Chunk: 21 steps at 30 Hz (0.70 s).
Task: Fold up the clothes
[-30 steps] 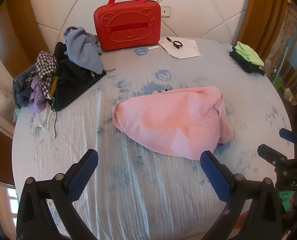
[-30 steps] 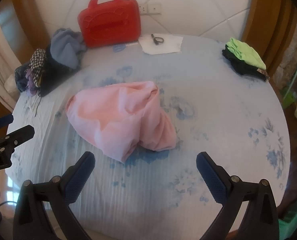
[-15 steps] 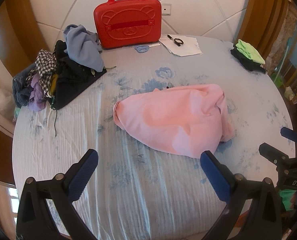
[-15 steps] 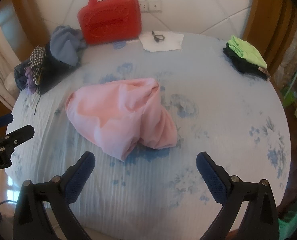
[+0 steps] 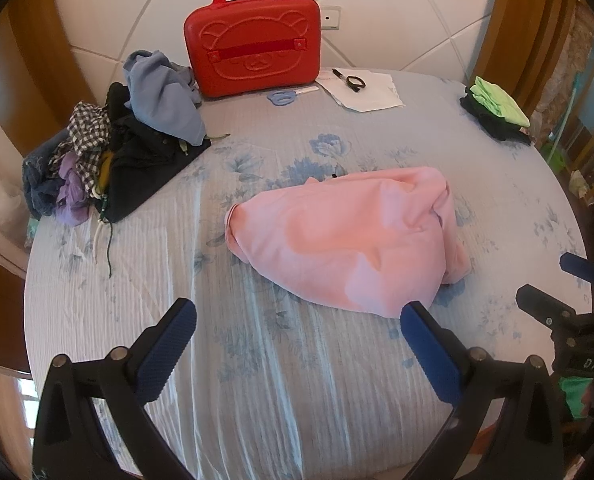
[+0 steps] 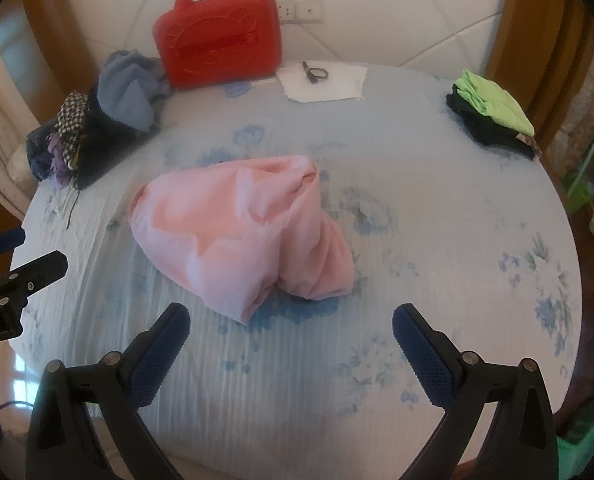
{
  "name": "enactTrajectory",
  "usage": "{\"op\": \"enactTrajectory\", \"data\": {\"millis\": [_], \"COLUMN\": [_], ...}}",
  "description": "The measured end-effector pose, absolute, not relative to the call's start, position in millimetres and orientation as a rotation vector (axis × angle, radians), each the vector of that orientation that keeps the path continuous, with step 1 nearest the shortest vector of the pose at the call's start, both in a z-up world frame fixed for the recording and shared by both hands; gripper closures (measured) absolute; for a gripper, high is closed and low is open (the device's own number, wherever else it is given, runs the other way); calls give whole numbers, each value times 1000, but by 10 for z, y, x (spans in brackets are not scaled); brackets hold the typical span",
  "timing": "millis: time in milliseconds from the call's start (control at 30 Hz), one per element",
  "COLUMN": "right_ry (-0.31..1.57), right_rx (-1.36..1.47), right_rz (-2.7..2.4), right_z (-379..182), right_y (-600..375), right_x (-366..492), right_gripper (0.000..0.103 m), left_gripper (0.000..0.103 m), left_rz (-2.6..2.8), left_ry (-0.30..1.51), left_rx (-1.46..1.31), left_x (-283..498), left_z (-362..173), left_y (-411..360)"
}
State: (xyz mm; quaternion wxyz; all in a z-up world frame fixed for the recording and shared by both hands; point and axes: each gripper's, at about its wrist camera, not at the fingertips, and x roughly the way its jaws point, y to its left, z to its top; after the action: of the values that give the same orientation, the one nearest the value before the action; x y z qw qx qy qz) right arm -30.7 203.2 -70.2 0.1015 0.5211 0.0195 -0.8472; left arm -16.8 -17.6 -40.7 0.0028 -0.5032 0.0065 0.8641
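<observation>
So, barely anything's shifted this past second; your pink garment [image 5: 349, 240] stays bunched mid-bed, and your left hand-held gripper [image 5: 297, 344] and right hand-held gripper [image 6: 291, 340] both still hover released just short of it.

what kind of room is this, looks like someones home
Most likely a bedroom in a home. The work surface is a bed with a blue floral sheet against a padded white headboard, with a heap of unfolded clothes on it and a red bear-face case at the head.
</observation>
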Motion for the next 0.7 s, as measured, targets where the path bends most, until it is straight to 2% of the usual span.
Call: {"op": "enactTrajectory", "data": {"millis": [100,233,467,700], "right_ry": [62,49,-135,-55], "right_rx": [1544,1547,1674,1821], "right_rz": [-2502,-2512,-2455,-2360], "right_z": [-732,-819,-1330,-1772], "right_y": [2040,2110,2264,2272], "right_x": [-358,-560,-1183,-1185], "right_gripper": [0,0,0,0], "left_gripper": [0,0,0,0], "left_rz": [2730,2761,2692,2629], "left_ry": [35,81,19,-12], "left_rx": [-1523,-1552,-1655,-1747], "left_x": [-266,-662,-1210,-1612], "left_z": [-465,-804,-1475,-2070], "left_y": [-221,-383,-517,-561]}}
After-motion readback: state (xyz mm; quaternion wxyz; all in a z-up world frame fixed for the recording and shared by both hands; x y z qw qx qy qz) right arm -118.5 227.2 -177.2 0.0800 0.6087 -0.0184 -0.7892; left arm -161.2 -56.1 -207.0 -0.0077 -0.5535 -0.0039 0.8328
